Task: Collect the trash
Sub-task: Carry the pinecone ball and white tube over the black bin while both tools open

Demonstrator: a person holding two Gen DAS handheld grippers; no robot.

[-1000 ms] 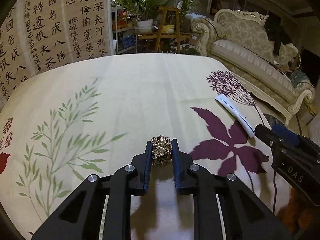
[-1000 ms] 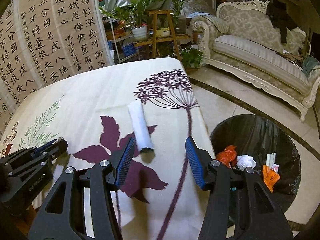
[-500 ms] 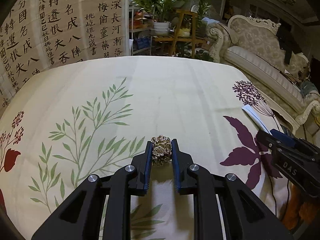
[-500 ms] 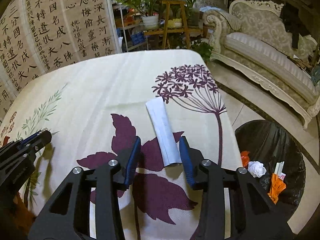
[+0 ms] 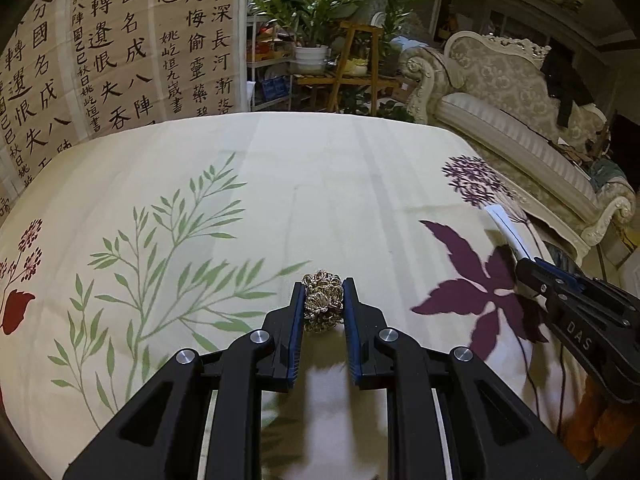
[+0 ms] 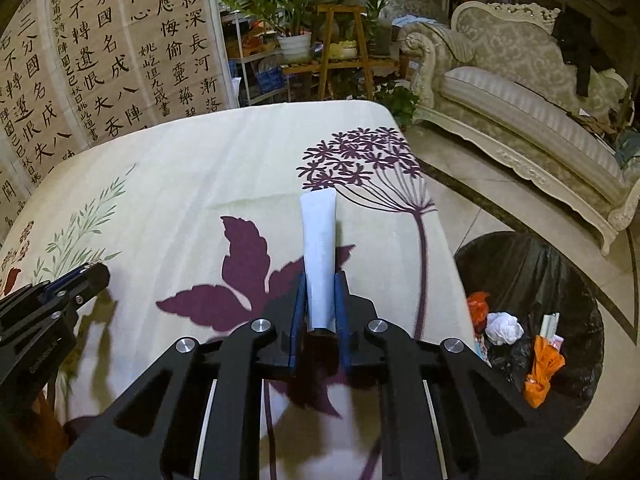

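My left gripper (image 5: 322,292) is shut on a small crumpled gold ball (image 5: 322,302) and holds it above the floral tablecloth (image 5: 280,184). My right gripper (image 6: 320,284) is shut on the near end of a white tube (image 6: 319,240), which points away over the cloth. The tube also shows in the left wrist view (image 5: 505,228), with the right gripper (image 5: 532,272) on it. The left gripper shows at the left of the right wrist view (image 6: 94,274).
A black-lined trash bin (image 6: 532,264) stands on the floor right of the table, holding orange and white scraps (image 6: 504,328). An ornate sofa (image 6: 520,92) is at the back right. A calligraphy screen (image 5: 100,52) and plant shelves (image 5: 320,56) stand behind the table.
My right gripper moved forward over the white tube and closed on it. My left gripper kept its hold on the gold ball and shifted slightly.
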